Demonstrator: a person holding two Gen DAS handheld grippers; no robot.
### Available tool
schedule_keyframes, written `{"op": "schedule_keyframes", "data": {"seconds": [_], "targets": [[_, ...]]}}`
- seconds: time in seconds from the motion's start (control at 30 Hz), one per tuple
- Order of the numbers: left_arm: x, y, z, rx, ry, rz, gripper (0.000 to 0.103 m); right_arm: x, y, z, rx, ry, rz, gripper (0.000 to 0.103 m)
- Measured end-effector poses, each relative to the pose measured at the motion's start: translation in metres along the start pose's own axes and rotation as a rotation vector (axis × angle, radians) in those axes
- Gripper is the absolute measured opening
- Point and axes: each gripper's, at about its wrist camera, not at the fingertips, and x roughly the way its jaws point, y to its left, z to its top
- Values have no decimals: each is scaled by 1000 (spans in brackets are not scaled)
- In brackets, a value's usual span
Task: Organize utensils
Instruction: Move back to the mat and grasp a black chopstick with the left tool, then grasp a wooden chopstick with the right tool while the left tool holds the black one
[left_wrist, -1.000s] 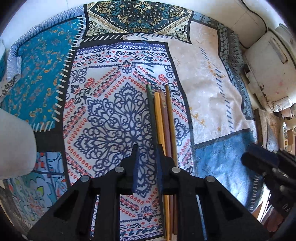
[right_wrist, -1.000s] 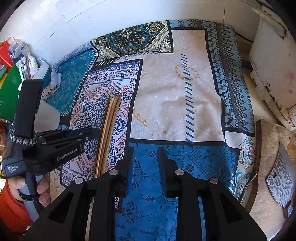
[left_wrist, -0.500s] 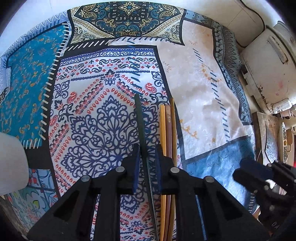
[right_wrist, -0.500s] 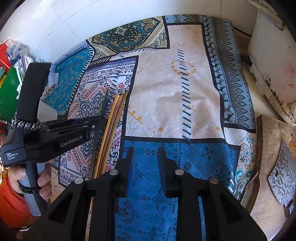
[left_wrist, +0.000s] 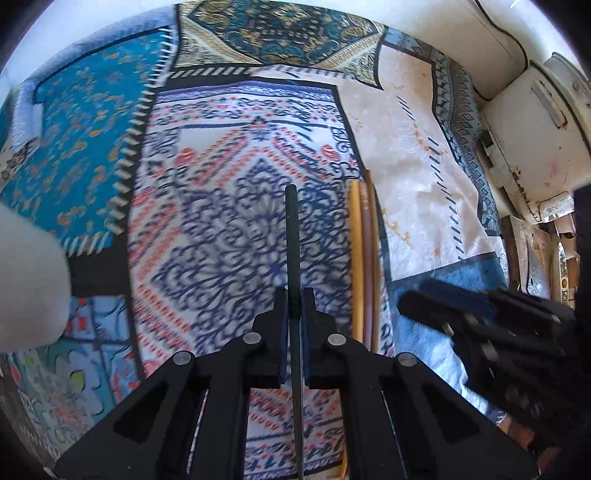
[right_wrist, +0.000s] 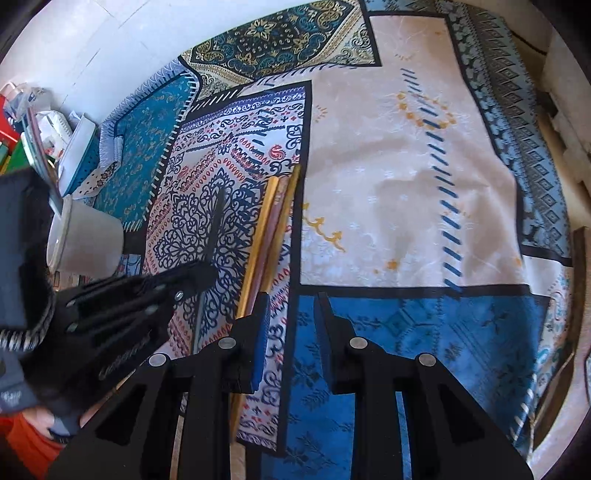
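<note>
The dark green chopstick (left_wrist: 291, 236) has swung clear of the three tan and brown wooden chopsticks (left_wrist: 364, 258) at right of centre, the left gripper (left_wrist: 294, 301) having just pinched shut on it mid-frame to carry it off alone, while the right gripper (right_wrist: 290, 301) hangs part-open, holding nothing.

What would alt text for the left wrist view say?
The left claw pinches a thin dark chopstick above a patterned patchwork cloth. Three wooden chopsticks lie side by side to its right, with the right claw beyond them.
</note>
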Motion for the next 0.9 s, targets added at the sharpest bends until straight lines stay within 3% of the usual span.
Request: {"op": "schedule_keyframes", "data": {"seconds": [0.27,0.33,0.6,0.9], "targets": [[-37,11,-15,4,-75,9,4,13,11,8,3,-3,-15,20],[-47,13,-16,-4,-101,5,4,16,16,12,-5,-5,6,9],[-74,15,-16,-10,-167,-16,4,23,37,23,-44,-12,-10,8],[-94,16,-19,-7,-207,-24,4,24,37,22,-50,-3,-51,8]]}}
